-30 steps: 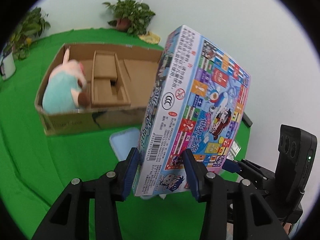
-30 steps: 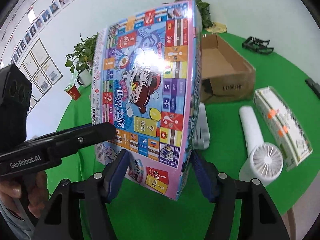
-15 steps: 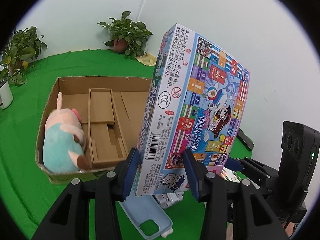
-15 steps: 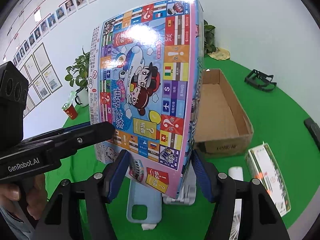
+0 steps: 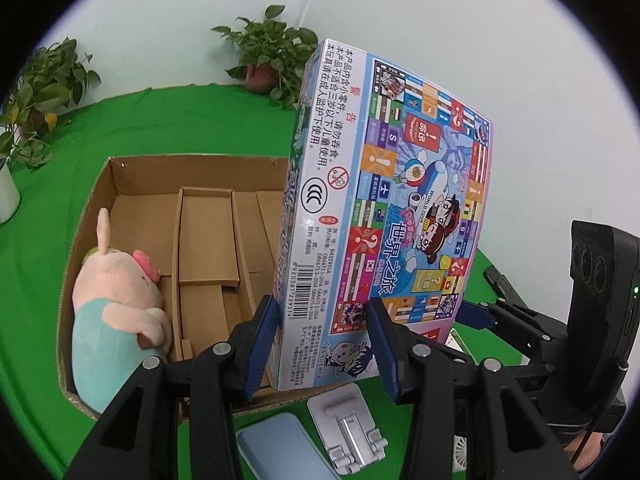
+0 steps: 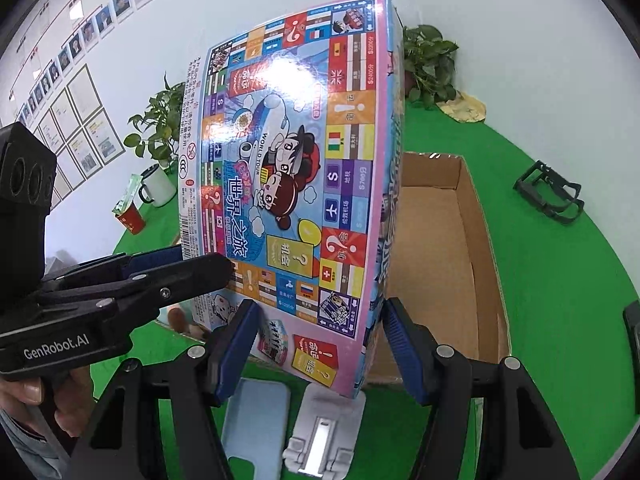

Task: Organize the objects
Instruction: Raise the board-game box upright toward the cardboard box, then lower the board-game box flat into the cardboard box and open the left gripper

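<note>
Both grippers carry the board game box (image 5: 384,216) together, upright in the air at the near edge of the open cardboard box (image 5: 120,184). The left gripper (image 5: 320,344) pinches one lower corner across the box's thickness; the right gripper (image 6: 316,344) pinches the other lower corner, its blue fingers (image 6: 236,344) pressed to the printed face and to the side.

The step in hand looks like the carry toward the cardboard box. The next move likely calls for tipping the game box flatter and lowering it into the free space beside the plush pig (image 5: 116,312), which lies against the cardboard box's left wall, clear of the cardboard dividers (image 5: 204,240).

The game box hides much of the cardboard box's right half in the left wrist view. On the green bench just in front of the cardboard box, a pale blue phone case (image 6: 256,432) and a white phone stand (image 6: 324,436) are partly cut off by the fingers.
</note>
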